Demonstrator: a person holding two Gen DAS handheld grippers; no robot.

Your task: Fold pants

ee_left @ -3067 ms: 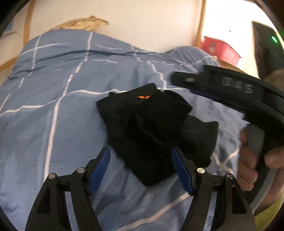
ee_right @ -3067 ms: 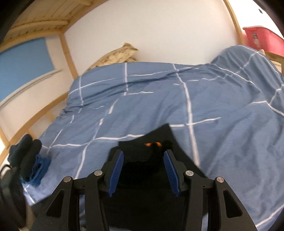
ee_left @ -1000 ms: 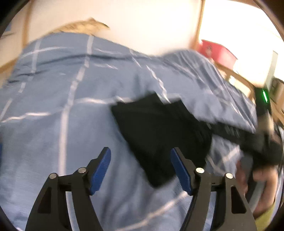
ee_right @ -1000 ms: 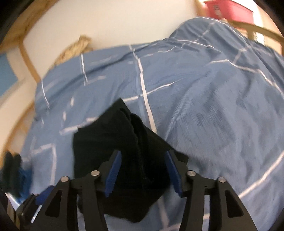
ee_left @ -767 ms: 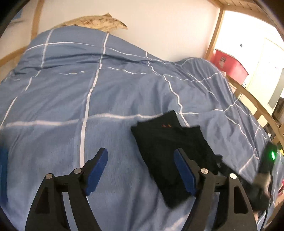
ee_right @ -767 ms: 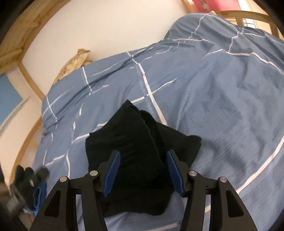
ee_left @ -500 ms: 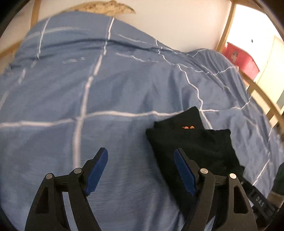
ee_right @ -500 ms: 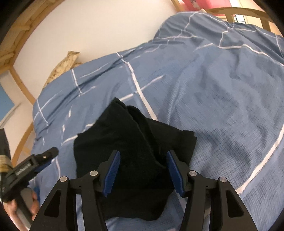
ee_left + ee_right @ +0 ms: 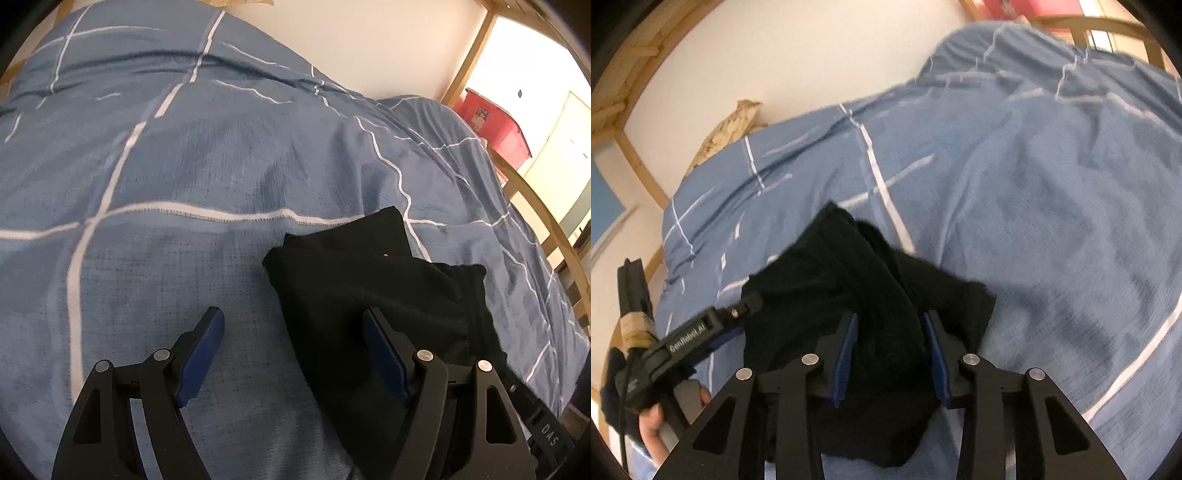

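Observation:
The black pants point(image 9: 369, 291) lie folded into a small bundle on the blue checked duvet point(image 9: 184, 177), with a tiny orange mark near the top. My left gripper point(image 9: 293, 326) is open, low over the duvet at the bundle's left edge, its right finger over the cloth. In the right wrist view the pants point(image 9: 849, 280) lie under my right gripper point(image 9: 890, 330), which is open with its fingers over the bundle's near part. The left gripper's body point(image 9: 701, 328) shows at the left there.
A pillow point(image 9: 727, 129) lies at the bed's head by the white wall. A wooden bed rail point(image 9: 535, 206) runs along the right side, with a red box point(image 9: 495, 125) beyond it.
Both grippers have moved in closer to the folded pants. The left gripper swung left and then dropped to the bundle's left edge. Both stayed open.

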